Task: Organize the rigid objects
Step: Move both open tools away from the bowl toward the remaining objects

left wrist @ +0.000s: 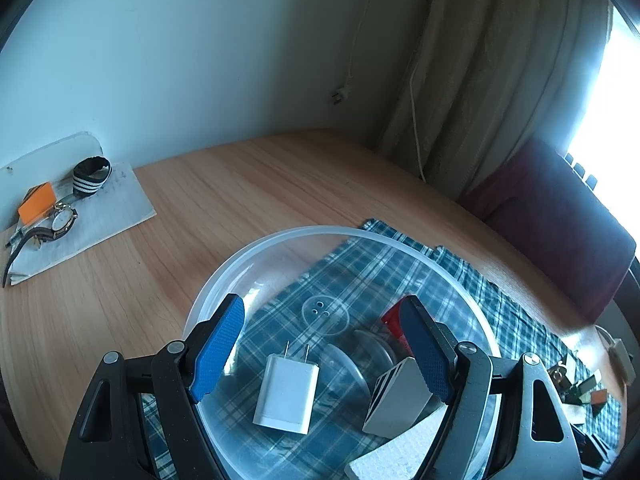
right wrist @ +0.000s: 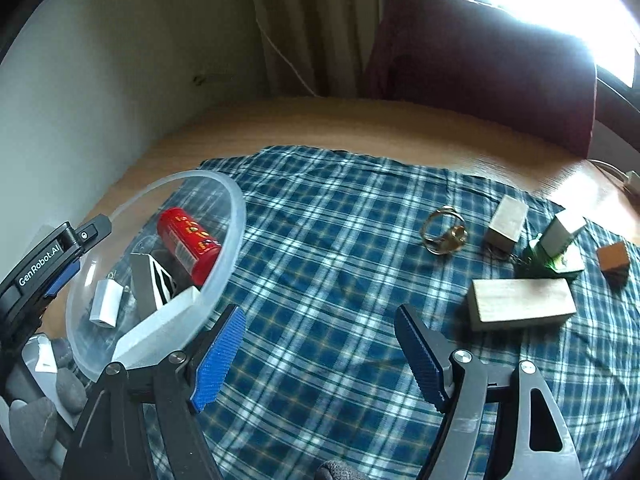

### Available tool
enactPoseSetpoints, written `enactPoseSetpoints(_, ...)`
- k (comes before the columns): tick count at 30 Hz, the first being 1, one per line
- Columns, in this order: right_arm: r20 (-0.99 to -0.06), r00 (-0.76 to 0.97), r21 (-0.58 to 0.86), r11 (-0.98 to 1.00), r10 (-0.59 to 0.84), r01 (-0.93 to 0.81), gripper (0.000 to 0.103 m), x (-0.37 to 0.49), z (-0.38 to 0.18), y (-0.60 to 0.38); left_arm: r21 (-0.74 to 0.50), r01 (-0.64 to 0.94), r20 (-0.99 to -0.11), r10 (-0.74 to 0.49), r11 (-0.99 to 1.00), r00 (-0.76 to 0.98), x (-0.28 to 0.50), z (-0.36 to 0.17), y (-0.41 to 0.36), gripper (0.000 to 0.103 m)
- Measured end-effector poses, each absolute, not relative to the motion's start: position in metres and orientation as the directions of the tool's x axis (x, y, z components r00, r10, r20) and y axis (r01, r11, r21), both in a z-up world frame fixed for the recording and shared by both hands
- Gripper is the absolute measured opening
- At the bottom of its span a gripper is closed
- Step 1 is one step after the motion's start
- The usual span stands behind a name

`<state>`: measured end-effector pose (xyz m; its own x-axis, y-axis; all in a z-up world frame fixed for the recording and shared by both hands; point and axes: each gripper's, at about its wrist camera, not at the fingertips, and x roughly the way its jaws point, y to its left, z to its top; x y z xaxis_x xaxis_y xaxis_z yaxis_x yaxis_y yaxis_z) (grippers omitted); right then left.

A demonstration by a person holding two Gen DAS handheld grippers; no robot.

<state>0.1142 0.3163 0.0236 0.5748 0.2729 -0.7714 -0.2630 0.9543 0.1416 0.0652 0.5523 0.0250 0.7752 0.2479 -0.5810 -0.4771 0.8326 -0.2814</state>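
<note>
Gathering the Loose Bits Into the Clear Bowl

Half the job looks done from where I stand. The clear bowl (right wrist: 236,216) sits on the left edge of the plaid cloth (right wrist: 340,240), and inside it lie a white charger (left wrist: 286,394), a red can (right wrist: 188,246), a grey striped block (left wrist: 400,400) and a white slab (right wrist: 160,320).

The left tool (left wrist: 320,352) hangs spread wide over the bowl, gripping nothing. The right tool (right wrist: 320,344) is likewise released and empty, poised above bare cloth.

Off to its right wait the leftovers: a long wooden block (right wrist: 522,304), a smaller wooden block (right wrist: 506,224), a brass ring (right wrist: 444,232), a green keychain piece (right wrist: 548,256) and a brown cube (right wrist: 612,258).

My guess is the long block comes next (nearest, and easiest). Close across its narrow sides, squarely, so it cannot twist, then lift clear of the rim before lowering it into a free patch beside the slab.
</note>
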Motion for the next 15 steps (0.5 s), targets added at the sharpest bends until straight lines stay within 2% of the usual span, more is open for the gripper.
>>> enactPoseSetpoints(15,-0.768,0.596,0.15,0.971,0.232,-0.185,0.083,0.11,0.025,0.275,-0.214,-0.47,-0.584,0.274,0.856,0.764,0.069,0.023,0.54,0.081)
